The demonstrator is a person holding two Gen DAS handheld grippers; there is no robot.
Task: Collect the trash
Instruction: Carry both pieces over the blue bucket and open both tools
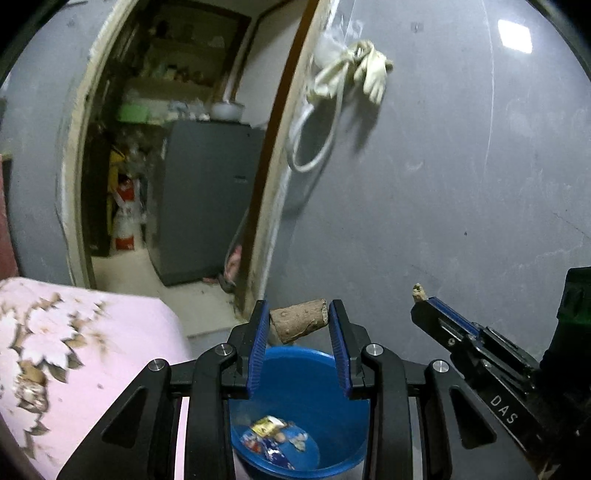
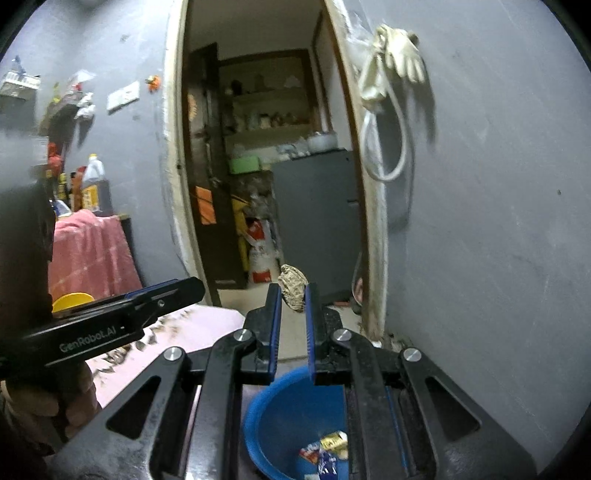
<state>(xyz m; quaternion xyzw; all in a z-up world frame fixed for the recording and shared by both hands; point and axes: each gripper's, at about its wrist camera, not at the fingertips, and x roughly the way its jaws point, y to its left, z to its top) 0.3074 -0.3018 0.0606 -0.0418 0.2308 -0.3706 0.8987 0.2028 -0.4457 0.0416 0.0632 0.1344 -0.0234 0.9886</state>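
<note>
Pink floral cloth (image 1: pixel 74 350) lies beside the blue bucket (image 1: pixel 306 373), doorway (image 1: pixel 177 147) beyond.

Light: dim, cool indoor glow — one bright square patch (image 1: pixel 515 35) on the grey wall (image 1: pixel 461 166).
Shadows: soft smear behind the hanging gloves (image 1: pixel 369 70).
Blur: motion smear on the floral cloth (image 1: pixel 74 350) and far doorway (image 2: pixel 266 147).
Edges: heavy fisheye bending — black corners.
</note>
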